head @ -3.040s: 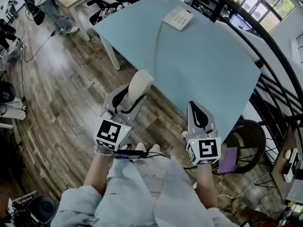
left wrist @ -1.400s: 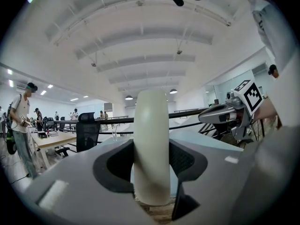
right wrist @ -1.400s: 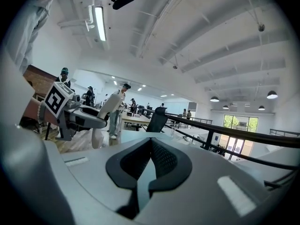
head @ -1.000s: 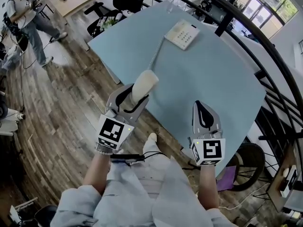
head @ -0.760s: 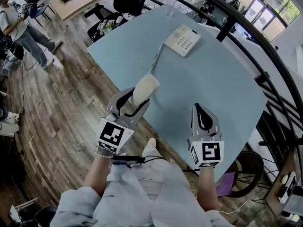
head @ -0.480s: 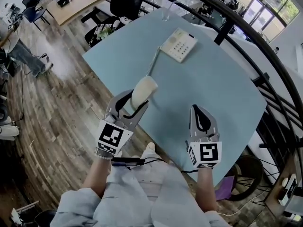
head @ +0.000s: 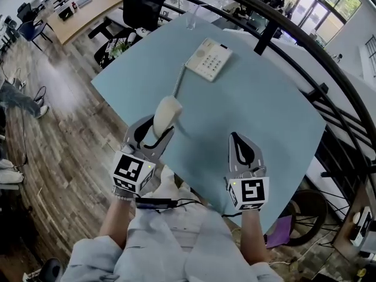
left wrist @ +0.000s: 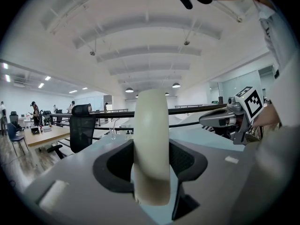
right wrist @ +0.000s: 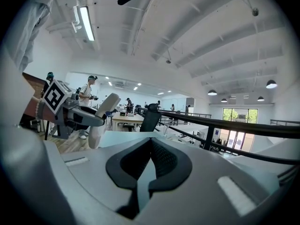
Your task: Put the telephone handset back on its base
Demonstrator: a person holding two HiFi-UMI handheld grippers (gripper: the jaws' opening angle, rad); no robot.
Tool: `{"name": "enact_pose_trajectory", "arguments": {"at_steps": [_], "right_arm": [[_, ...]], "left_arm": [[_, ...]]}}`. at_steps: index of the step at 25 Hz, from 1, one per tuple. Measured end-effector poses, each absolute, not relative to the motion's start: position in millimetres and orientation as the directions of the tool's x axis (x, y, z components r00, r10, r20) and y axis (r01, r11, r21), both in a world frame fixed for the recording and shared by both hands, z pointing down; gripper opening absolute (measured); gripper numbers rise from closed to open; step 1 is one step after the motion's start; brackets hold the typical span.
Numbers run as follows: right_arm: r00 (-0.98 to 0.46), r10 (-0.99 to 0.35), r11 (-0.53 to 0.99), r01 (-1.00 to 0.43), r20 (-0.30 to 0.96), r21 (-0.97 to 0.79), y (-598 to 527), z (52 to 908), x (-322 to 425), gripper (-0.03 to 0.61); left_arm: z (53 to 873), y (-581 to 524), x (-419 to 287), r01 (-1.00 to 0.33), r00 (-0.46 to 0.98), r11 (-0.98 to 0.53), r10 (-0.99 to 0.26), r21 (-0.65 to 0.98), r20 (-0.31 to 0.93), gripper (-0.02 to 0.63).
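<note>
Jaws of the left gripper [head: 154,131] pinch the cream telephone handset [left wrist: 151,144], held upright over the near left part of the table; those of the right gripper [head: 237,138] are pressed together, empty. Only the head view shows the white base [head: 208,59], far across the pale blue table [head: 264,110], well apart from the handset and joined to it by a coiled cord [head: 178,82]. The handset is smooth, curved and round-topped.

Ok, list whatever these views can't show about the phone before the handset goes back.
- Base keys and cradle: too small in head view, not seen in either gripper view.
- Handset lower end: head view, hidden inside the left hand-held gripper.
- Where the coiled cord joins the base: head view, too small.
</note>
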State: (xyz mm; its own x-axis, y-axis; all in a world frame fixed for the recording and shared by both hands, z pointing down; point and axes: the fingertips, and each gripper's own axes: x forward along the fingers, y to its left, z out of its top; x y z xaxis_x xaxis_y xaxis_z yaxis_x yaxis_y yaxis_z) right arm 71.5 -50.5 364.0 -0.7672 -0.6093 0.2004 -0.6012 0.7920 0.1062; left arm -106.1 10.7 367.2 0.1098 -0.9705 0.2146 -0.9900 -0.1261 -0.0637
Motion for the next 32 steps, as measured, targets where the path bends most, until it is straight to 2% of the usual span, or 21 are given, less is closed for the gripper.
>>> {"name": "enact_pose_trajectory", "arguments": {"at_steps": [16,32], "right_arm": [[-0.686,-0.699,0.712,-0.694,0.200,0.107,-94,359,76,0.007],[-0.613,-0.753,0.647,-0.756,0.240,0.097,-159,374,46,0.007]], "left_arm": [[372,-59,-125,-0.973,0.214,-0.229,-0.949,-0.040,0.233,0.216],[395,-145,-159,-0.957,0.265,-0.288,-0.910,-0.028,0.319,0.216]]}}
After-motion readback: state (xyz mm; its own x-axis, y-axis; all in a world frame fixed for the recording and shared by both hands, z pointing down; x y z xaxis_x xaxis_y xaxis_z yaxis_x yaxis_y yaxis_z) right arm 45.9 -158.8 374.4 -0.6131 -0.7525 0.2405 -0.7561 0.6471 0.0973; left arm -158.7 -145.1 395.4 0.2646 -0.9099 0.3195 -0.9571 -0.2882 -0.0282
